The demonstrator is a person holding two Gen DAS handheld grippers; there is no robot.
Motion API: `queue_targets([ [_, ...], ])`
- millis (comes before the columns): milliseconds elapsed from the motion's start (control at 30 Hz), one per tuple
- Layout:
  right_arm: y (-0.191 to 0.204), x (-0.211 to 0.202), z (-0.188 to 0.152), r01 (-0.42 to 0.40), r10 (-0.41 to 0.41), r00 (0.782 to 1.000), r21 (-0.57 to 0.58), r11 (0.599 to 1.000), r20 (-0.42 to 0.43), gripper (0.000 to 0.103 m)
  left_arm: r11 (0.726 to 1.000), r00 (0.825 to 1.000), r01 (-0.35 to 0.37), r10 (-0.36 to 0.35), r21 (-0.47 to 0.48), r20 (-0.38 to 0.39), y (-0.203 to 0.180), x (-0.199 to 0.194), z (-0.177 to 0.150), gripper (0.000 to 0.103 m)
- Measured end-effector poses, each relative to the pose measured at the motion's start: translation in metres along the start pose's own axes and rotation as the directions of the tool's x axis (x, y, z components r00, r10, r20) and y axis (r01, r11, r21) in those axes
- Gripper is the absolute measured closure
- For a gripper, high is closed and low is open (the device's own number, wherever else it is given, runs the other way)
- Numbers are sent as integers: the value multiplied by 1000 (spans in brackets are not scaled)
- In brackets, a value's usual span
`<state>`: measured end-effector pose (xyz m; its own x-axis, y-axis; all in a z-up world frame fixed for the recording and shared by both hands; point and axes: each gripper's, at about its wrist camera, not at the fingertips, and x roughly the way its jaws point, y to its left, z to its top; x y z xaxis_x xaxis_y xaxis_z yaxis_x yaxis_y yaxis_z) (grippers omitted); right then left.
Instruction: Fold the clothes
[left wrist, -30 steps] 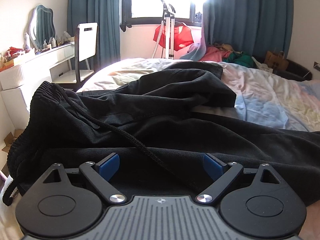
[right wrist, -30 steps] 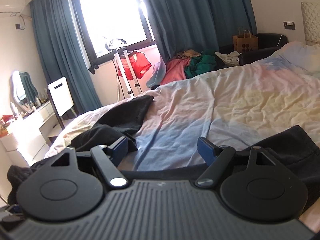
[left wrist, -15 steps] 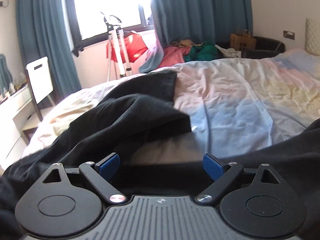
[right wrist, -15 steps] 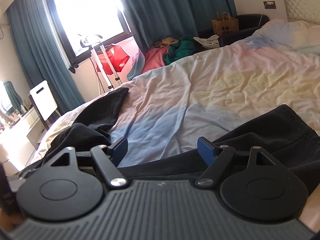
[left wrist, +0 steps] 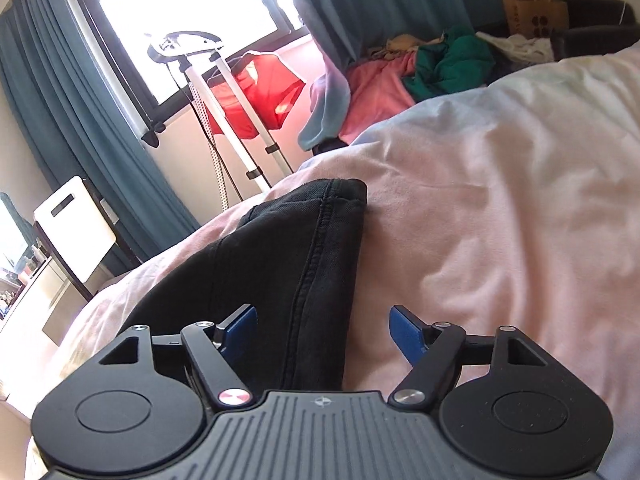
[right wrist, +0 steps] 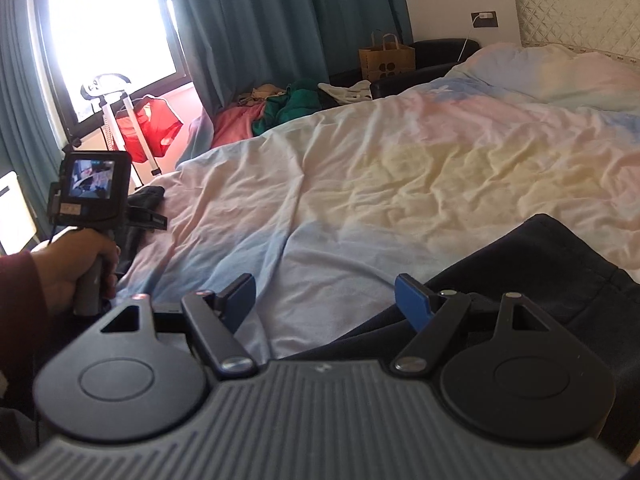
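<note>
- Left gripper [left wrist: 322, 326], jaws apart and empty, had swung from the trousers' drawstring waistband to a stitched leg [left wrist: 304, 264] on the bed's duvet [left wrist: 500, 200]
- Right gripper [right wrist: 325, 298], also spread empty, hovered beside dark fabric [right wrist: 560, 276], suggesting repositioning between folds

My left gripper [left wrist: 322, 330]: matte black body w/ ribbed grey top plate, two round discs, silver screws, blue pads [left wrist: 406, 332] on the fingertips. Right gripper [right wrist: 325, 297]: same build, black linkage arms, blue pads. My left hand [right wrist: 76, 268] wears a dark red sleeve [right wrist: 18, 304]; grey handle, small rear screen [right wrist: 91, 180], thin cable.
</note>
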<state>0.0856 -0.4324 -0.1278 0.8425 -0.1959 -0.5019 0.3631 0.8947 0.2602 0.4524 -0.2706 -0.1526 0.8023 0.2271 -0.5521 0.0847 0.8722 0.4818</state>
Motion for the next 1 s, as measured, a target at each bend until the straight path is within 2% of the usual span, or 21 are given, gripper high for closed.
queue_targets([
  [100, -1, 18, -7, -3, 4, 999, 13, 1000, -40, 24, 1000, 1000, -20, 19, 21, 17, -13, 25, 5, 51],
  [133, -1, 23, -9, -8, 9, 998, 17, 1000, -55, 24, 999, 999, -33, 32, 37, 25, -16, 28, 6, 64],
  [200, -1, 26, -10, -9, 11, 998, 23, 1000, -59, 24, 995, 998, -62, 60, 73, 29, -23, 35, 9, 80],
  [300, -2, 21, -9, -8, 9, 999, 25, 1000, -46, 24, 998, 997, -55, 54, 22, 52, -18, 26, 16, 100],
  [433, -3, 14, -7, -5, 6, 1000, 29, 1000, -27, 24, 999, 992, 2, 2, -36, 126, -8, -21, 34, 101],
  [500, -5, 8, -5, -8, 8, 1000, 41, 999, -16, 24, 998, 980, 47, -40, -29, 193, -5, -55, 45, 101],
  [533, -7, 5, -3, -7, 7, 1000, 48, 999, -7, 24, 998, 970, 66, -61, -16, 237, -5, -75, 52, 101],
  [633, -15, -6, 3, -1, -1, 1000, 74, 997, 20, 24, 983, 941, 180, -180, 24, 286, -34, -128, 64, 101],
  [733, -27, -17, 7, 14, -19, 999, 119, 993, 40, 24, 953, 898, 297, -303, 69, 319, -66, -181, 75, 101],
  [833, -42, -29, 12, 34, -46, 996, 162, 986, 71, 24, 906, 839, 406, -420, 117, 346, -98, -233, 86, 101],
  [967, -70, -43, 13, 72, -104, 989, 268, 961, 108, 24, 822, 737, 538, -565, 186, 371, -140, -303, 100, 100],
  [1000, -77, -44, 13, 78, -116, 987, 297, 952, 113, 24, 810, 726, 548, -584, 209, 364, -152, -309, 94, 99],
])
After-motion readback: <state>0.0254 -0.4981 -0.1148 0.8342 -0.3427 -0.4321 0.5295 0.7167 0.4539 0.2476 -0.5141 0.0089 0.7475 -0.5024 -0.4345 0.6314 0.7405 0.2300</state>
